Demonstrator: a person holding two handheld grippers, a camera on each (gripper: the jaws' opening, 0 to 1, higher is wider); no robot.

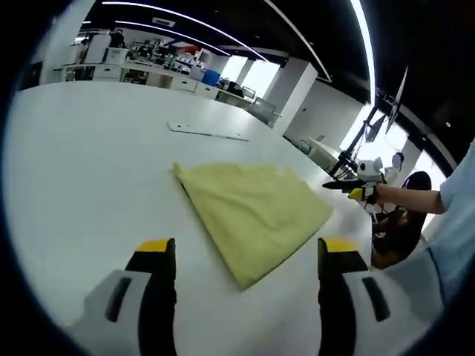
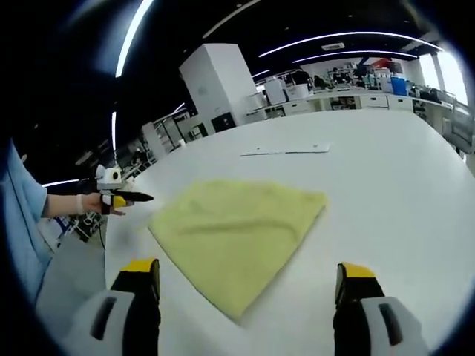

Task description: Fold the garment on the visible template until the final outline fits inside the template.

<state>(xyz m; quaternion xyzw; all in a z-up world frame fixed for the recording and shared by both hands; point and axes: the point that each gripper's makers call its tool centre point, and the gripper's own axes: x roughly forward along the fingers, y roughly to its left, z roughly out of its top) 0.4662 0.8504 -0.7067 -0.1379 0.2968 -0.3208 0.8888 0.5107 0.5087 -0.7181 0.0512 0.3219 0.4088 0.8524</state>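
Note:
A pale yellow garment (image 1: pixel 252 211) lies folded flat on the white table (image 1: pixel 89 163); in the right gripper view the garment (image 2: pixel 237 233) has one corner toward me. My left gripper (image 1: pixel 247 252) hovers just short of that near corner, its yellow-tipped jaws wide open with nothing held. My right gripper (image 2: pixel 249 274) is likewise open and holds nothing, close to the cloth's near corner. Each gripper also appears from the side in the other's view, held by a hand past the cloth's edge: the right gripper (image 1: pixel 355 188) and the left gripper (image 2: pixel 122 199).
A thin flat white strip (image 1: pixel 208 132) (image 2: pixel 286 150) lies on the table beyond the garment. The table edge (image 2: pixel 111 245) runs close beside the person's light blue sleeve (image 1: pixel 460 200). Desks, a white pillar (image 2: pixel 219 85) and office gear stand far behind.

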